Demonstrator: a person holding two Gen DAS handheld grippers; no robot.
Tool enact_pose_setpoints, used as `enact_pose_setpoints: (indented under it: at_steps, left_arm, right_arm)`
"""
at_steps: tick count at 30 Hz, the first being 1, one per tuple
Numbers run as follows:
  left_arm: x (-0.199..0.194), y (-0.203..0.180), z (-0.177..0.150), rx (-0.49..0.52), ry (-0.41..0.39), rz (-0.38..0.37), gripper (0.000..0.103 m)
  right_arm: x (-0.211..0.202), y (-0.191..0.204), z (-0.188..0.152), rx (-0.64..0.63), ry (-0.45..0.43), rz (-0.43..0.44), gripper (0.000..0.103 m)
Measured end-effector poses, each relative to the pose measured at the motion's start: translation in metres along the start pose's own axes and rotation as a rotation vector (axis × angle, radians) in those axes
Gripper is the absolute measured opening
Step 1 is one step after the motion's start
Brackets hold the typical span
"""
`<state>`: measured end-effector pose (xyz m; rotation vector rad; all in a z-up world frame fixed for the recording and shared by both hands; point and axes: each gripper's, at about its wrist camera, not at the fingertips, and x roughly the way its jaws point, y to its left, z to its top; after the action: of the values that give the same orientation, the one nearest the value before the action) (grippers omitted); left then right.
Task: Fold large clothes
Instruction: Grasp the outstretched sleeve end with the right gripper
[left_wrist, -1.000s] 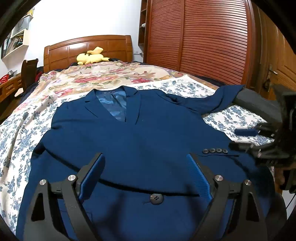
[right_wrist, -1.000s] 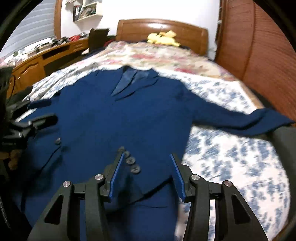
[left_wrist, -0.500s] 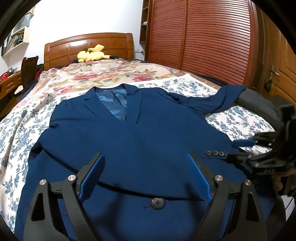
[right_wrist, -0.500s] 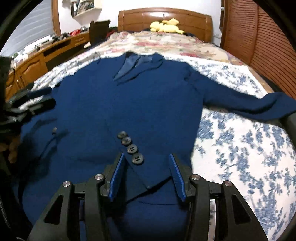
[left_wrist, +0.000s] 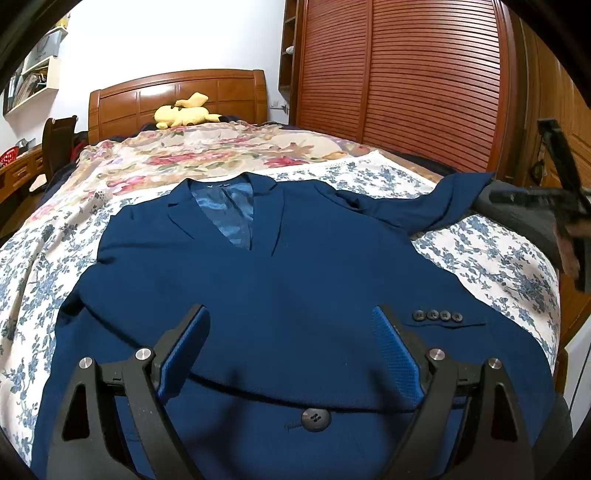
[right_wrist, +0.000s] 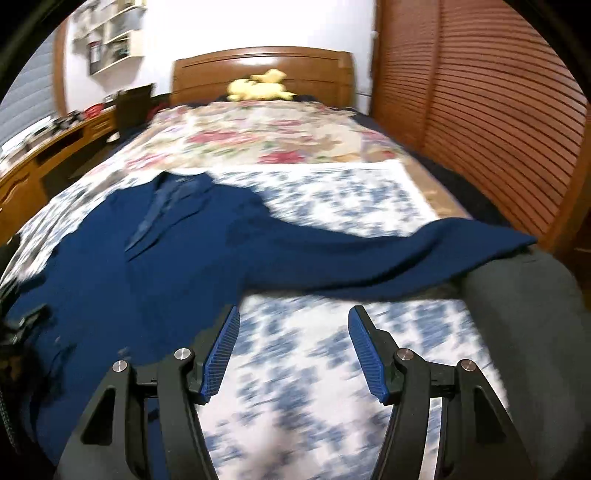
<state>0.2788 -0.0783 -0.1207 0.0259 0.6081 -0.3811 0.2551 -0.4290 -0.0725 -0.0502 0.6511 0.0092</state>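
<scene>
A dark blue suit jacket (left_wrist: 288, 266) lies front up on the bed, collar toward the headboard. One sleeve is folded across its front, the cuff buttons (left_wrist: 436, 316) showing. The other sleeve (right_wrist: 424, 254) stretches out to the right, its end resting on a dark grey cushion (right_wrist: 524, 314). My left gripper (left_wrist: 290, 314) hangs open over the jacket's lower front, holding nothing. My right gripper (right_wrist: 295, 314) is over the flowered sheet (right_wrist: 295, 369) just short of the stretched sleeve. Its jaws are opening with nothing between them. In the left wrist view it is a blurred shape at the right edge (left_wrist: 561, 206).
A yellow plush toy (left_wrist: 184, 114) sits by the wooden headboard (left_wrist: 177, 92). Slatted wardrobe doors (left_wrist: 406, 81) run along the bed's right side. A desk (right_wrist: 55, 147) and a chair (right_wrist: 133, 103) stand to the left. A floral quilt (right_wrist: 258, 136) covers the far half.
My right gripper let go of the folded sleeve's cuff and swung right, over the sheet toward the stretched sleeve, its jaws wider. The left gripper stayed put.
</scene>
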Motion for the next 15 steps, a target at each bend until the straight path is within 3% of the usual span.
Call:
enact_pose_setpoints:
  at_steps: [7, 15]
  left_arm:
    - [0.003, 0.0, 0.001, 0.0, 0.005, -0.002, 0.089]
    - [0.007, -0.002, 0.001, 0.012, 0.008, -0.01, 0.089]
  right_arm:
    - [0.031, -0.078, 0.032, 0.121, 0.024, -0.141, 0.063]
    - [0.053, -0.142, 0.052, 0.323, 0.038, -0.187, 0.063]
